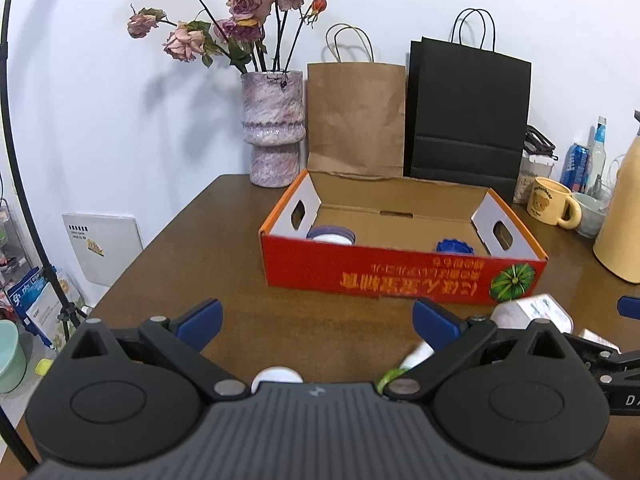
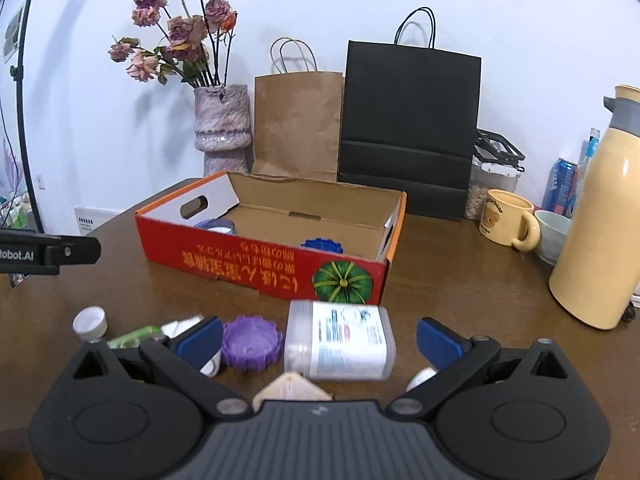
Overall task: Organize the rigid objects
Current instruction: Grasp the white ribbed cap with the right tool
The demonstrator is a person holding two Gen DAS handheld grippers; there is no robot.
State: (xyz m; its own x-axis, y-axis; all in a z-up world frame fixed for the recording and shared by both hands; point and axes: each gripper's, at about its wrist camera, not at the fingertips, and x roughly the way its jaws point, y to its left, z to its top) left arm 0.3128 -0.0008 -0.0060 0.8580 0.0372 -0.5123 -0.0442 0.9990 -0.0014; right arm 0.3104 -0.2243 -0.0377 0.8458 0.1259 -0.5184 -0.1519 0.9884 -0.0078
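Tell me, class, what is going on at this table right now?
A person holds two grippers, both open and empty, over a brown table. The right gripper hovers over a lying plastic bottle beside a purple cap. The left gripper grips nothing. A purple-rimmed lid and a blue cap already sit in the red box.

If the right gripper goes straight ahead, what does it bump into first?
Probably the clear bottle lying on its side, right between the open right gripper fingers. The purple cap sits just beside it to the left. Behind the bottle is the red box. Depth is hard to judge here.
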